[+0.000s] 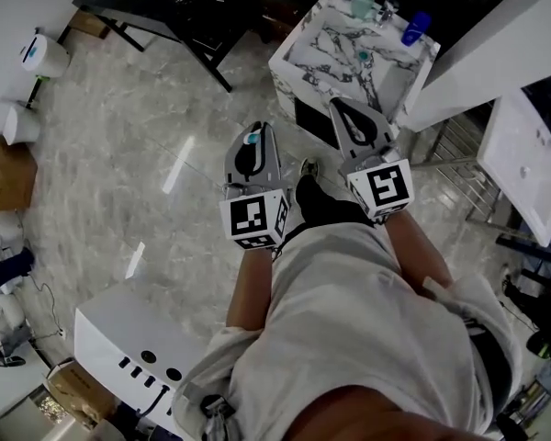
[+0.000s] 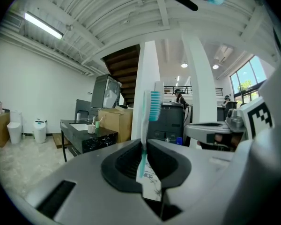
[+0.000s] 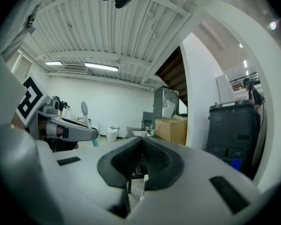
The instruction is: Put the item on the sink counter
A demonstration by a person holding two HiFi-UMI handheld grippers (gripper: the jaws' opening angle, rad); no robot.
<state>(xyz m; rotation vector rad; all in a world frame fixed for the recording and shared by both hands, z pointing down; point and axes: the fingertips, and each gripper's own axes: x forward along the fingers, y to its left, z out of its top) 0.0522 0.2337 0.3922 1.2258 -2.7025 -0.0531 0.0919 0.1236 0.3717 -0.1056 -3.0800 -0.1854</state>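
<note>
One toothbrush (image 2: pixel 145 125), white handle with teal bristles, pinched at its lower handle between the pads of the left hand-held gripper (image 2: pixel 144 146); long axis runs along the jaws, bristle head standing out past the tips and away from the holder. One right hand-held gripper (image 3: pixel 141 146), jaws pressed together with nothing between them. In the head view both point forward over the pale stone floor (image 1: pixel 147 127), side by side but apart, the left hand-held gripper (image 1: pixel 254 134) showing the brush's teal end at its tip. One marble sink surface (image 1: pixel 399 62), white with dark veins, lying ahead and to the right of the brush, not yet under it. It carries a blue bottle (image 1: pixel 415 28) and a green cup (image 1: pixel 362 5) along its far side; the near part looks bare. The right hand-held gripper (image 1: pixel 345 108) is the nearer of the two to that surface, its tip close by the near edge, yet the brush sits in the left. Judgement: the carry is under way, and placing calls for the left to travel forward and rightward, likely passing beside the right, then lay the handle flat on the bare near part.
</note>
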